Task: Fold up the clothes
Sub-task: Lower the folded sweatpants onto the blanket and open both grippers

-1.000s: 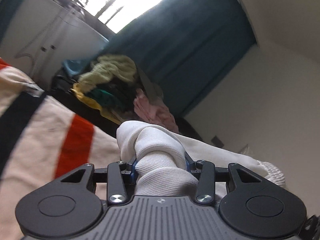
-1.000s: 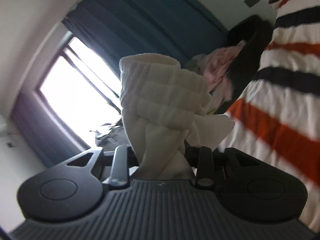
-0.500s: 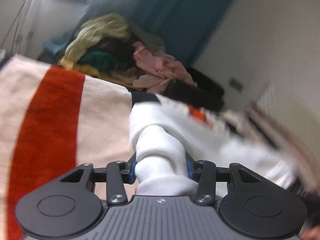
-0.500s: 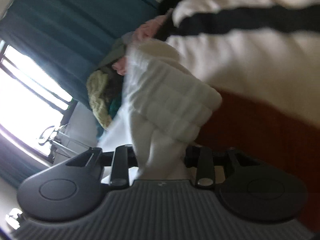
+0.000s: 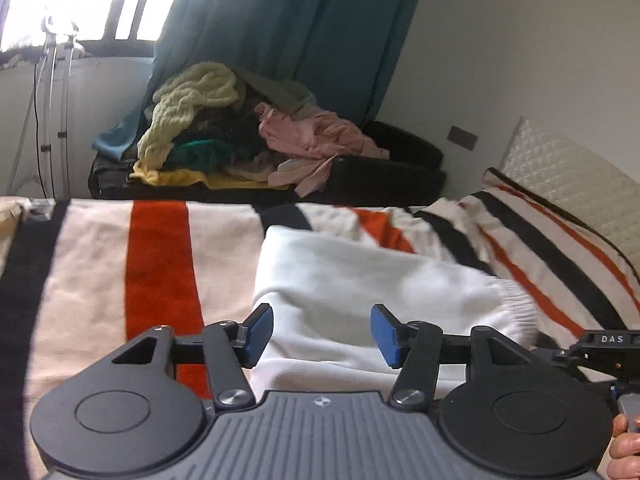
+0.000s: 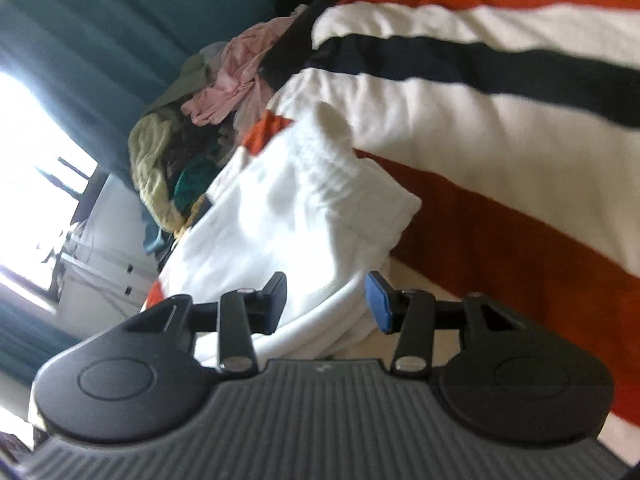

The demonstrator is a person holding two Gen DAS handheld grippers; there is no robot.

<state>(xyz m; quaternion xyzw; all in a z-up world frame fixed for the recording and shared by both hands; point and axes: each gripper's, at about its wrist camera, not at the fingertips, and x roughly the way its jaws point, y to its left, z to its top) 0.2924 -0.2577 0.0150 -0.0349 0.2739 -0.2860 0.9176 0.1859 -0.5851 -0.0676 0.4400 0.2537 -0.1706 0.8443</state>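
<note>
My left gripper (image 5: 322, 334) has its jaws spread wide, holding nothing, poised just over the near edge of a white garment (image 5: 372, 280) that lies folded on the bed. My right gripper (image 6: 327, 301) is likewise spread, its blue pads clear of the cloth, with the same white garment (image 6: 296, 216) lying between and ahead of them; whether either pad brushes the fabric, I cannot tell. The garment rests on a striped blanket (image 5: 160, 264) of cream, orange and black bands covering the bed. Beyond the bed a heap of unfolded clothes (image 5: 224, 132), yellow, green and pink, sits before a teal curtain (image 5: 304, 28). A striped pillow (image 5: 560, 232) lies to the right. The left view looks level across the bed; the right view is rolled sideways. A fingertip (image 5: 624, 446) shows at the lower right edge.
</note>
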